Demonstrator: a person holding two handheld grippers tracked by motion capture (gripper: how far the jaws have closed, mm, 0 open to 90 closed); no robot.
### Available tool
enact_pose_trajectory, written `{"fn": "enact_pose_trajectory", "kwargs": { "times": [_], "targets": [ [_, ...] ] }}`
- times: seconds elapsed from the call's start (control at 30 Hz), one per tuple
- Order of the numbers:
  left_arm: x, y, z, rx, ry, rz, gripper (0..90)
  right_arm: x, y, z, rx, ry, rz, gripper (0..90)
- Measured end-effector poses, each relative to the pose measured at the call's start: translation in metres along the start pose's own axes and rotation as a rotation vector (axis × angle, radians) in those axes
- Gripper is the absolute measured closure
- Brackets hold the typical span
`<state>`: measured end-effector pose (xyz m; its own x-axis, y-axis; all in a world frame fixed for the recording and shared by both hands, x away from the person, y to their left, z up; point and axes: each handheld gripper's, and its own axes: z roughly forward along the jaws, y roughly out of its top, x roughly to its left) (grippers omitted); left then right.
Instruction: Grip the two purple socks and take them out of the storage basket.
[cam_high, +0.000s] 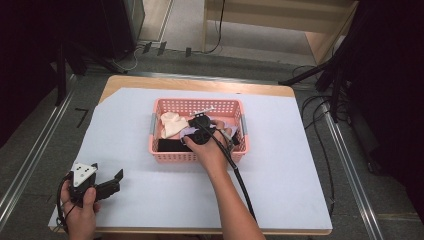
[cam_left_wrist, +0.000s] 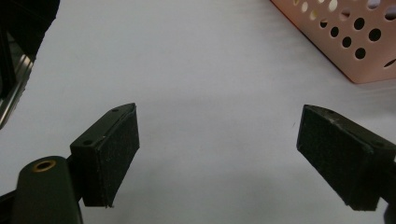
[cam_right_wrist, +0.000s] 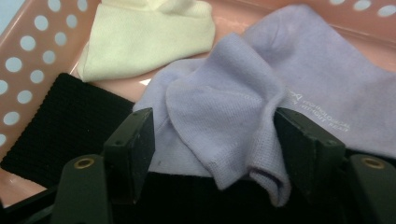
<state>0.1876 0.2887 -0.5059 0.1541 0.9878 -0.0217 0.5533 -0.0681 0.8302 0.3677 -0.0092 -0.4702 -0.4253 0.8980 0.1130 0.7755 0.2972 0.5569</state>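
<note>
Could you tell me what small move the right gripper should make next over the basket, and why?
Probably close the jaws. The right gripper stands open inside the pink basket, with a fold of the lilac sock bunched between its pads, so shutting should pinch that fold. The cream sock and the black cloth lie outside the jaws, so they would likely stay put.

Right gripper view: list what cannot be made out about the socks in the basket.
- Lavender sock: far end cut off by the right edge; the small white print is too blurred to read.
- Black fabric: near part hidden behind the right hand-held gripper.
- Cream sock: top cut off by the upper edge.
- Basket: floor mostly covered by the fabric.
</note>
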Motion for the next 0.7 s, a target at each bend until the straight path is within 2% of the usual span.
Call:
{"fn": "enact_pose_trajectory", "kwargs": {
  "times": [0.03, 0.07, 0.1, 0.13, 0.17, 0.2, 0.27, 0.3, 0.37, 0.43, 0.47, 0.5, 0.53, 0.57, 0.6, 0.7],
  "targets": [
    [0.000, 0.000, 0.000, 0.001, 0.000, 0.000, 14.3, 0.000, 0.000, 0.000, 0.000, 0.000, 0.000, 29.3],
    [0.000, 0.000, 0.000, -0.001, 0.000, -0.002, 14.3, 0.001, 0.001, 0.001, 0.022, -0.007, 0.005, 29.0],
    [0.000, 0.000, 0.000, 0.001, 0.000, 0.000, 14.3, 0.001, 0.002, 0.004, 0.073, -0.021, 0.008, 32.4],
    [0.000, 0.000, 0.000, 0.002, 0.000, 0.001, 14.3, 0.001, 0.002, 0.005, 0.089, -0.035, 0.004, 37.1],
    [0.000, 0.000, 0.000, 0.003, -0.001, 0.000, 14.3, 0.001, 0.002, 0.005, 0.093, -0.051, -0.003, 42.6],
    [0.000, 0.000, 0.000, 0.003, -0.001, 0.000, 14.3, 0.001, 0.002, 0.005, 0.093, -0.051, -0.003, 42.6],
    [0.000, 0.000, 0.000, 0.001, -0.001, -0.002, 14.3, 0.001, 0.001, 0.004, 0.085, -0.085, -0.011, 53.7],
    [0.000, 0.000, 0.000, 0.002, -0.002, -0.002, 14.3, 0.001, 0.000, 0.003, 0.078, -0.082, -0.015, 57.6],
    [0.000, 0.000, 0.000, 0.004, -0.002, -0.002, 14.3, 0.001, -0.002, 0.002, 0.045, -0.075, -0.033, 68.5],
    [0.000, 0.000, 0.000, 0.006, -0.003, -0.001, 14.3, -0.001, -0.004, -0.001, 0.015, -0.074, -0.037, 73.3],
    [0.000, 0.000, 0.001, 0.006, -0.005, 0.000, 14.3, -0.002, -0.005, -0.003, -0.010, -0.072, -0.026, 74.0],
    [0.000, 0.000, 0.001, 0.006, -0.004, -0.001, 14.3, -0.004, -0.006, -0.008, -0.063, -0.061, -0.006, 74.4],
    [0.000, 0.000, 0.001, 0.006, -0.004, -0.001, 14.3, -0.004, -0.006, -0.008, -0.063, -0.061, -0.006, 74.4],
    [0.000, 0.000, 0.001, 0.006, -0.003, -0.001, 14.3, -0.005, -0.006, -0.010, -0.092, -0.047, 0.003, 74.4],
    [0.000, 0.000, 0.001, 0.006, -0.004, 0.000, 14.3, -0.008, -0.007, -0.016, -0.145, -0.023, 0.024, 74.3],
    [0.000, 0.000, 0.001, 0.007, -0.003, 0.000, 14.3, -0.010, -0.008, -0.019, -0.180, -0.001, 0.036, 74.0]
  ]
}}
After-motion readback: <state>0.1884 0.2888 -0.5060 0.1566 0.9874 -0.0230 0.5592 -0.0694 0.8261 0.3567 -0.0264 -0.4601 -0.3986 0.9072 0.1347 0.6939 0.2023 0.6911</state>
